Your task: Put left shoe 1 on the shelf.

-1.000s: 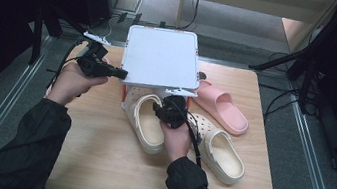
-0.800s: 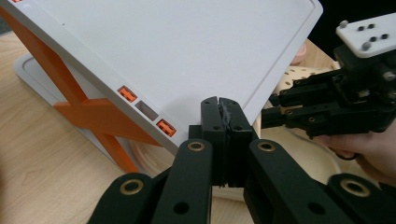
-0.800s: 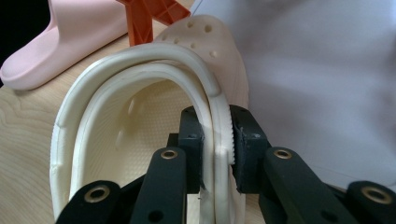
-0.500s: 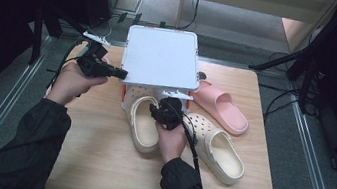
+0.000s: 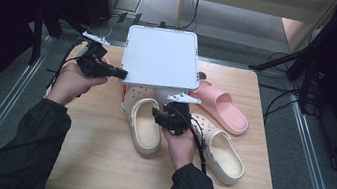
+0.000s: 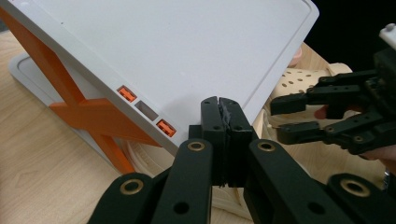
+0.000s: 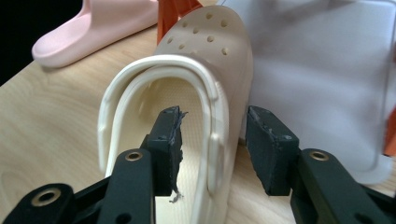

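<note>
A cream clog (image 5: pixel 143 128) lies on the wooden table (image 5: pixel 95 164), its toe under a tilted white lid (image 5: pixel 162 58) on orange struts (image 6: pixel 88 112). My right gripper (image 5: pixel 160 116) straddles the clog's side wall (image 7: pixel 215 107). Its jaws have just been opening, and both pads now stand off the wall. My left gripper (image 5: pixel 121 73) is shut with nothing between its jaws. Its tips (image 6: pixel 219 105) rest against the lid's lower edge (image 6: pixel 187 46). The right gripper (image 6: pixel 280 119) also shows in the left gripper view, over the clog (image 6: pixel 299 77).
A second cream clog (image 5: pixel 221 153) lies to the right of my right hand. A pink slide (image 5: pixel 220 107) lies beyond it, near the lid's right corner, and its toe (image 7: pixel 93 28) shows in the right gripper view. Dark stands and cables surround the table.
The right gripper's jaws have spread apart around the clog's side wall, letting go of it. The left hand and the lid have stayed put.
</note>
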Demonstrator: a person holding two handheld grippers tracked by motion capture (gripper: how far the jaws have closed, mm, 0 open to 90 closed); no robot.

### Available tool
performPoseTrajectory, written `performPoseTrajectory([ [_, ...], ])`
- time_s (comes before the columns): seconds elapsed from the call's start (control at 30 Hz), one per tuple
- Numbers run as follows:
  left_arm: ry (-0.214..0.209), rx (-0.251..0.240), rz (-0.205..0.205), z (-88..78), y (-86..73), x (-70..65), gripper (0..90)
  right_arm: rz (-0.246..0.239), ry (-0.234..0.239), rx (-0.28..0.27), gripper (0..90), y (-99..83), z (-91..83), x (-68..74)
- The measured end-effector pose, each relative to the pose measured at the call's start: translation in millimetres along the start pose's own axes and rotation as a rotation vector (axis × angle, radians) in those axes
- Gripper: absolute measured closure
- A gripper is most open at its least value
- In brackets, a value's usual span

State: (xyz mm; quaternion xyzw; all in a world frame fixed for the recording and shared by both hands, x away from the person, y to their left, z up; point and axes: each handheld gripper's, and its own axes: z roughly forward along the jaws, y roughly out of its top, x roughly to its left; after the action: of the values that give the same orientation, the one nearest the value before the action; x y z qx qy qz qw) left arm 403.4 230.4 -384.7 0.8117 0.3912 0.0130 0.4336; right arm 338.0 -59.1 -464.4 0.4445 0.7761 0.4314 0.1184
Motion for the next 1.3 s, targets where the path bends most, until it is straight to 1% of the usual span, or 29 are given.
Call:
performPoseTrajectory([
  [0.03,-0.001,-0.002,0.0,0.1,-0.2,0.1,89.6,-0.011,-0.001,-0.004,56.9,-0.8,-3.0,-0.2],
  [0.13,-0.01,-0.007,-0.01,0.2,-0.7,1.2,89.7,-0.038,0.021,-0.002,65.2,-7.8,-14.7,-0.2],
  [0.2,-0.007,-0.007,-0.012,0.0,-0.7,1.3,89.7,-0.052,0.038,0.002,71.7,-13.7,-21.3,0.8],
  [0.3,-0.007,-0.005,-0.012,0.2,-0.5,0.7,89.7,-0.077,0.055,0.018,78.0,-23.1,-28.5,2.8],
  [0.33,-0.006,-0.006,-0.01,0.2,-0.5,0.7,89.7,-0.077,0.068,0.019,80.3,-26.5,-30.2,3.0],
  [0.43,-0.006,-0.007,-0.008,0.2,-0.7,0.7,89.6,-0.054,0.113,0.02,84.6,-36.3,-35.0,4.0],
  [0.57,-0.003,-0.005,-0.006,0.0,-0.7,0.3,89.6,-0.081,0.143,0.035,88.2,-49.6,-40.9,10.2],
  [0.7,-0.001,-0.003,-0.009,0.1,-0.5,-0.1,89.7,-0.074,0.182,0.046,90.0,-65.5,-46.7,15.7],
  [0.73,-0.002,-0.003,-0.006,0.1,-0.3,0.2,89.6,-0.08,0.187,0.048,90.0,-69.3,-47.6,17.2],
  [0.8,-0.002,-0.003,-0.008,0.0,-0.4,0.2,89.6,-0.092,0.191,0.056,90.0,-75.7,-48.8,20.6],
  [0.93,-0.001,-0.003,-0.005,0.1,-0.4,0.2,89.6,-0.126,0.181,0.054,90.0,-87.9,-47.4,27.2],
  [1.0,0.001,-0.003,-0.005,0.2,-0.4,-0.3,89.6,-0.137,0.178,0.07,90.0,-92.9,-44.7,28.7],
  [1.17,-0.006,-0.006,-0.01,-0.1,-0.8,0.9,89.6,-0.135,0.185,0.114,90.0,-100.7,-34.9,26.0],
  [1.2,-0.007,-0.007,-0.009,-0.1,-0.8,0.9,89.6,-0.141,0.178,0.127,90.0,-101.5,-32.5,25.7],
  [1.3,-0.003,-0.005,-0.003,0.2,-0.5,0.4,89.6,-0.173,0.156,0.139,90.0,-102.0,-28.2,26.4],
])
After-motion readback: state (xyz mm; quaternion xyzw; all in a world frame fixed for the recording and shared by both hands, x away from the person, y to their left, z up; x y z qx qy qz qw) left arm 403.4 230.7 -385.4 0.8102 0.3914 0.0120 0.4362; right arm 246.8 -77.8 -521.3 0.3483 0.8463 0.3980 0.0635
